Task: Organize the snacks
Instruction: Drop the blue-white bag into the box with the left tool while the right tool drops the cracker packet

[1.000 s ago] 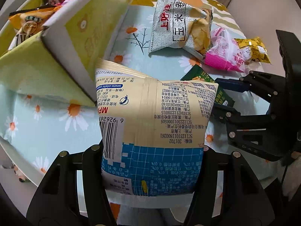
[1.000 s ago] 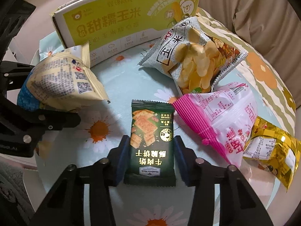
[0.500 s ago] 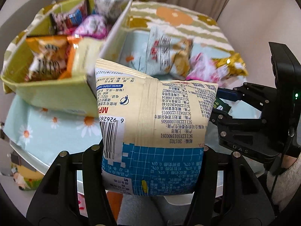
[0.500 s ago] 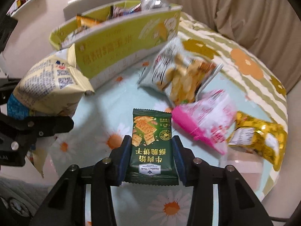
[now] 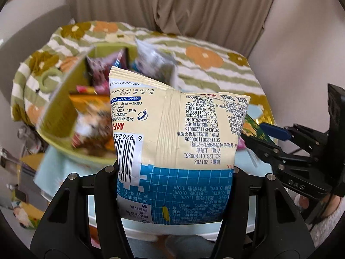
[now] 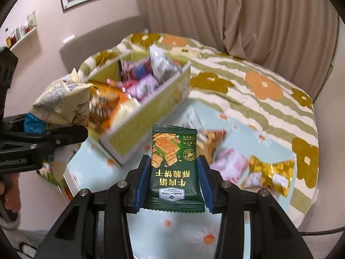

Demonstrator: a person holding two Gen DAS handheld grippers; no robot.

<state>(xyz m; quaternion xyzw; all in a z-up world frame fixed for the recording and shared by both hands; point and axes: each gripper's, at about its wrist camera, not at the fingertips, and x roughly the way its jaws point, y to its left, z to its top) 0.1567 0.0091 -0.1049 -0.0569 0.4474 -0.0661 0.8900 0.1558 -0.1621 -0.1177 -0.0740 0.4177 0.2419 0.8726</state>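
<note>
**Both grippers loaded and lifted, snack box ahead**

The left gripper is clamped on the lower sides of a cream and blue snack bag, its printed back with the barcode facing the camera. The bag stands upright between the jaws and fills the centre of the left wrist view. Gripping it low leaves the upper body free, which in my judgement suits lowering it into the box from above.

The right gripper is closed on a flat green cracker packet, blue pads pressing both long edges. The packet sits lower centre of the right wrist view, front face up.

The yellow-green snack box lies on the desk, at centre left of the right wrist view and in the left half, behind the bag, in the left wrist view. It already holds several packets. Both held items are short of it and above desk level.

A gold packet and a pink packet lie loose on the desk at right, unsorted. The background is motion-blurred, so finer detail cannot be told.
</note>
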